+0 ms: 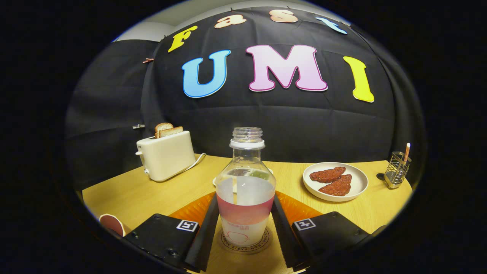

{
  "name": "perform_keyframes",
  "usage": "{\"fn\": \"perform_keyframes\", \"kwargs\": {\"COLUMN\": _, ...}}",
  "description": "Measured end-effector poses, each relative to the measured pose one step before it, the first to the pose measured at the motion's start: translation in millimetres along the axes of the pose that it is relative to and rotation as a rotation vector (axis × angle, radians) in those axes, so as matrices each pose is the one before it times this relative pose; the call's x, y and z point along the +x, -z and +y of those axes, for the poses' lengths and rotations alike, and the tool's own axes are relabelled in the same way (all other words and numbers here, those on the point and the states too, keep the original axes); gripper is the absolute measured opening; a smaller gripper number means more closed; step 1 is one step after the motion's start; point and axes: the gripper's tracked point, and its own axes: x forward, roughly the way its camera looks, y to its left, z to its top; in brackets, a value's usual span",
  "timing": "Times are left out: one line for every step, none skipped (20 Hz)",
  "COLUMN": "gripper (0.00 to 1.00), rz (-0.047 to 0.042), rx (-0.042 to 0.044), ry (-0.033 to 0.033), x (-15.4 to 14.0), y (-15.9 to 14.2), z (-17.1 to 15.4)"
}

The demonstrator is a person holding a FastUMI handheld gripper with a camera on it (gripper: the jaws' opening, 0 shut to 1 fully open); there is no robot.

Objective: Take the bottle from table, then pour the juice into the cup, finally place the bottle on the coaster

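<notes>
Clear plastic, uncapped and upright, the juice bottle (245,190) stands with its long axis vertical and its open neck pointing straight up. It rests on a round printed coaster (245,243) on the wooden tabletop (152,194), with an orange mat (300,209) behind it. The gripper (245,232) has its jaws set narrowly, one finger along each side of the bottle's lower body; whether both press on it I cannot tell. A paper cup (112,223) sits beside the left finger. Beyond stand a cream toaster with bread slices (166,154), a white plate of two reddish-brown pieces (335,181) and a wire holder (397,169).
</notes>
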Motion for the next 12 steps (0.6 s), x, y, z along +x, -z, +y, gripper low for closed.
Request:
{"fn": "perform_keyframes", "kwargs": {"gripper": 0.76, "rz": 0.0002, "rx": -0.00369, "ry": 0.01022, "x": 0.89, "y": 0.73, "z": -1.77}}
{"fn": "perform_keyframes", "kwargs": {"gripper": 0.76, "rz": -0.00253, "rx": 0.00607, "ry": 0.00226, "x": -0.07, "y": -0.02, "z": 0.53}}
{"fn": "perform_keyframes", "kwargs": {"gripper": 0.76, "rz": -0.00056, "rx": 0.00063, "ry": 0.00356, "x": -0.06, "y": -0.31, "z": 0.24}}
{"fn": "perform_keyframes", "kwargs": {"gripper": 0.76, "rz": 0.00148, "rx": -0.00273, "ry": -0.00103, "x": 0.0, "y": 2.5, "z": 1.25}}
{"fn": "perform_keyframes", "kwargs": {"gripper": 0.77, "rz": 0.00412, "rx": -0.00075, "ry": -0.00012, "x": -1.22, "y": 1.04, "z": -0.03}}
{"fn": "perform_keyframes", "kwargs": {"gripper": 0.77, "rz": 0.00677, "rx": 0.00571, "ry": -0.00656, "x": -2.38, "y": 3.09, "z": 2.04}}
{"fn": "perform_keyframes", "kwargs": {"gripper": 0.77, "rz": 0.01109, "rx": 0.01129, "ry": -0.0032, "x": -1.85, "y": 3.34, "z": 1.45}}
{"fn": "perform_keyframes", "kwargs": {"gripper": 0.79, "rz": 0.01045, "rx": 0.01903, "ry": -0.01419, "x": -2.15, "y": 3.42, "z": 3.43}}
{"fn": "perform_keyframes", "kwargs": {"gripper": 0.94, "rz": 0.01621, "rx": 0.01499, "ry": -0.00397, "x": -1.61, "y": 1.6, "z": 1.91}}
{"fn": "perform_keyframes", "kwargs": {"gripper": 1.0, "rz": 0.0081, "rx": 0.00703, "ry": 0.00157, "x": -1.63, "y": 3.44, "z": -1.33}}
{"fn": "perform_keyframes", "kwargs": {"gripper": 1.0, "rz": -0.00485, "rx": 0.00362, "ry": 0.00031, "x": -1.4, "y": -1.3, "z": 0.05}}
{"fn": "perform_keyframes", "kwargs": {"gripper": 1.0, "rz": -0.00507, "rx": -0.00029, "ry": 0.00232, "x": -2.68, "y": -2.53, "z": 0.24}}
